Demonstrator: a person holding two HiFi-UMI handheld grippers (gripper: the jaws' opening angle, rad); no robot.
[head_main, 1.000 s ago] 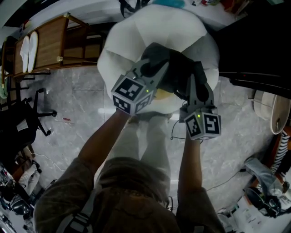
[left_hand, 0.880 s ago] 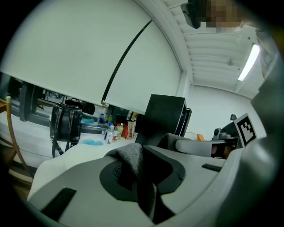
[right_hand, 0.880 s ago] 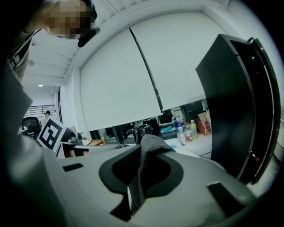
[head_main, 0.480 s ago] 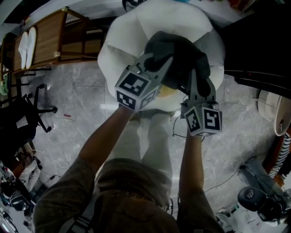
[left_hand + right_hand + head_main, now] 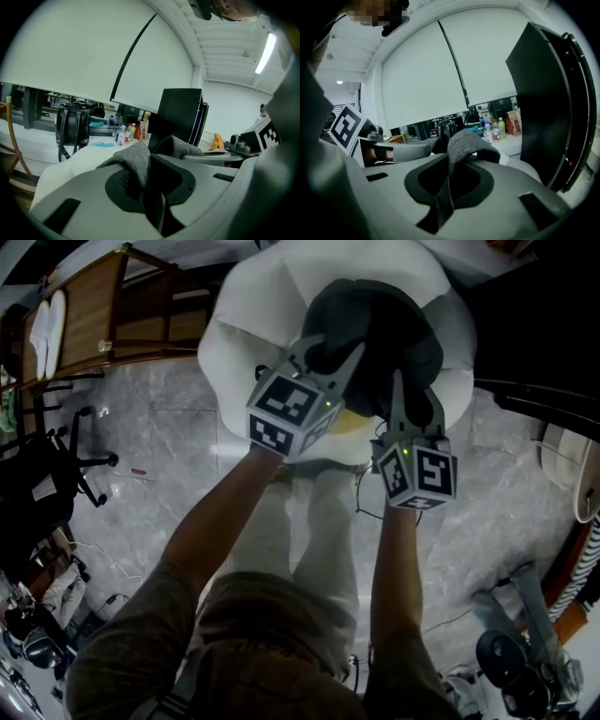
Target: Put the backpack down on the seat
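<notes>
A dark grey backpack hangs over the white rounded seat in the head view, held up by both grippers. My left gripper is shut on a fold of the backpack's grey strap, which bunches up between its jaws. My right gripper is at the bag's near right side, shut on another grey strap that loops up out of its jaws. Whether the bag's underside touches the seat is hidden. In the gripper views the left gripper and the right gripper each show only fabric between the pads.
A wooden rack stands at the upper left and a black office chair at the left. A black panel borders the seat on the right. Cables lie on the marble floor. A black handbag and bottles sit on a counter.
Both grippers have carried the backpack farther away from the person, more over the middle of the white seat. Both grips stay as they were.
</notes>
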